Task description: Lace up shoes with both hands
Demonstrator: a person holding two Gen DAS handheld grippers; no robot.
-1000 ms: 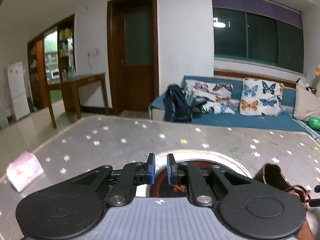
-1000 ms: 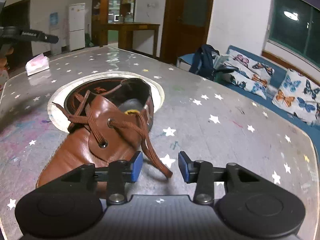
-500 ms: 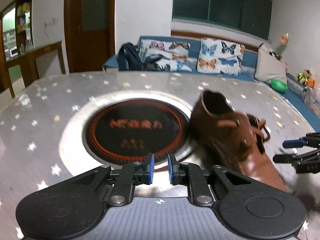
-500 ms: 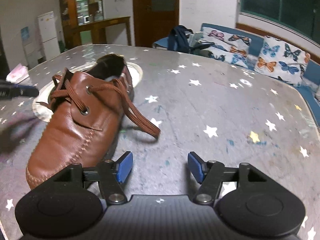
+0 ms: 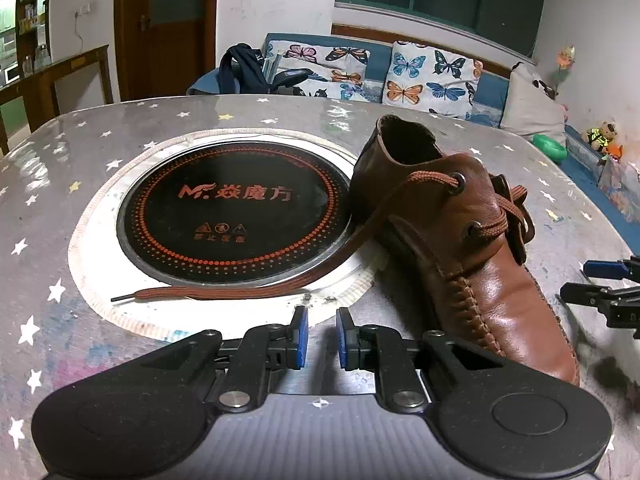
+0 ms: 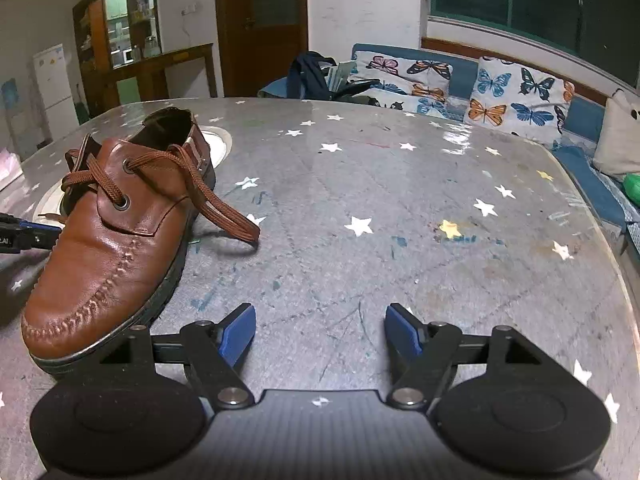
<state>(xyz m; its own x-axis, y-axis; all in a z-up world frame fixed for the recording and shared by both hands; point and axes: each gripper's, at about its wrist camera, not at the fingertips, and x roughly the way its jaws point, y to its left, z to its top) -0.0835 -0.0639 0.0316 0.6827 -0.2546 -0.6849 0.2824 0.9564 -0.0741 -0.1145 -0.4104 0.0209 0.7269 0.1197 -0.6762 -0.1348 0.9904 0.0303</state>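
A brown leather shoe lies on the table, toe toward me; it also shows in the right wrist view. One brown lace end trails left across the cooktop rim. The other lace end loops onto the table right of the shoe. My left gripper hovers just short of the left lace, jaws a narrow gap apart, holding nothing. My right gripper is wide open and empty, right of the shoe's toe; its fingertips show at the left view's right edge.
A round black induction cooktop with a white rim is set in the star-patterned grey table. A sofa with butterfly cushions and a dark bag stand beyond the far edge. The table's right edge curves nearby.
The left gripper swung right and down, bringing the shoe and lace into view, and opened slightly. The right gripper pulled back from the lace, shifted right and opened wider.
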